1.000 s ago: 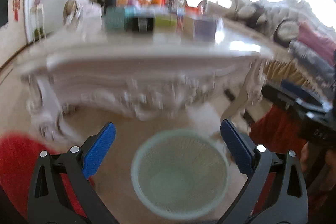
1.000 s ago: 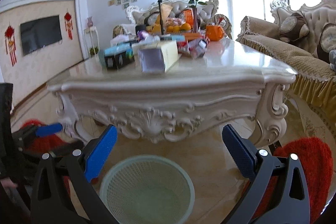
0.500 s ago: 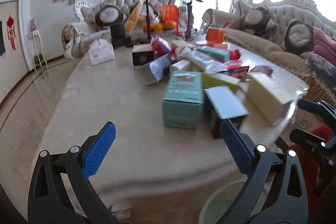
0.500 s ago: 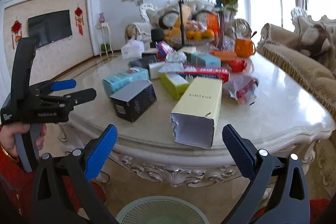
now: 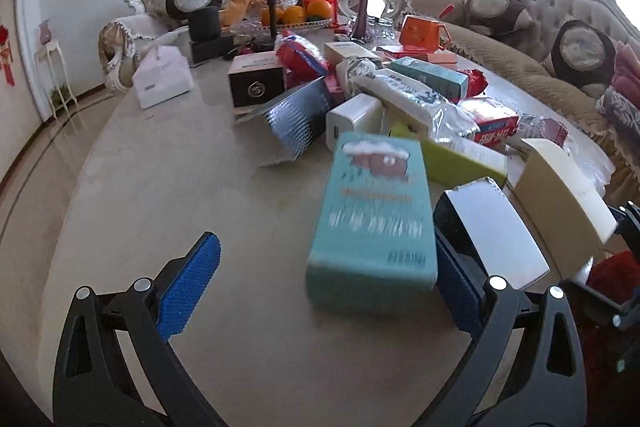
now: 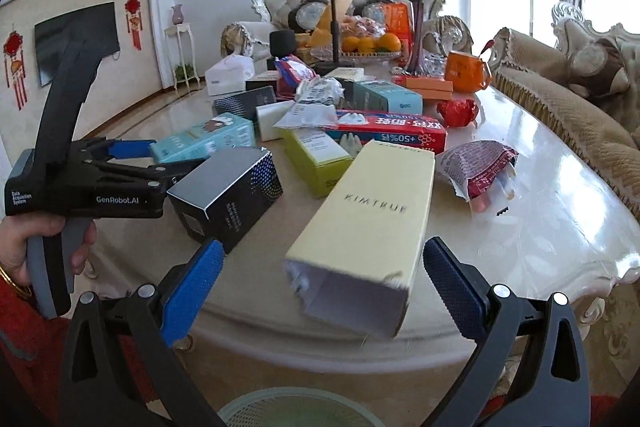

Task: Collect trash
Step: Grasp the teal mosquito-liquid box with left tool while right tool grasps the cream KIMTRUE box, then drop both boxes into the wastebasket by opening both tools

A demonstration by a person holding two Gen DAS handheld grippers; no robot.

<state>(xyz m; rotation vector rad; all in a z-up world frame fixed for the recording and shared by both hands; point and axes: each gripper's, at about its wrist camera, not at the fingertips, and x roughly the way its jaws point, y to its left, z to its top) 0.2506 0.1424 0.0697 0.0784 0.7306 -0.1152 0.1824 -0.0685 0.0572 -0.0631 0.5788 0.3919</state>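
Left gripper (image 5: 326, 285) spread wide, nothing held, low over cream marble table (image 5: 180, 187); teal cardboard box (image 5: 376, 211) lying flat just inside right finger. Right gripper (image 6: 320, 279) likewise agape, pale yellow KIMTRUE carton (image 6: 368, 219) between fingers at table edge. Green mesh wastebasket (image 6: 296, 411) on floor below.

The right gripper (image 6: 318, 277) is seen at the bottom with its blue-padded jaws spread wide, nothing held between them. Just ahead, a pale yellow box (image 6: 366, 227) lies on the marble table (image 6: 560, 227), its torn open end hanging over the near edge. A black box (image 6: 228, 193) is set just left of it, a green box (image 6: 316, 159) behind. At the left, the left gripper (image 6: 160, 163) is held by a hand (image 6: 52, 247), with its tips beside a teal box (image 6: 204, 143). The rim of a mesh basket (image 6: 296, 409) is seen below the table edge.
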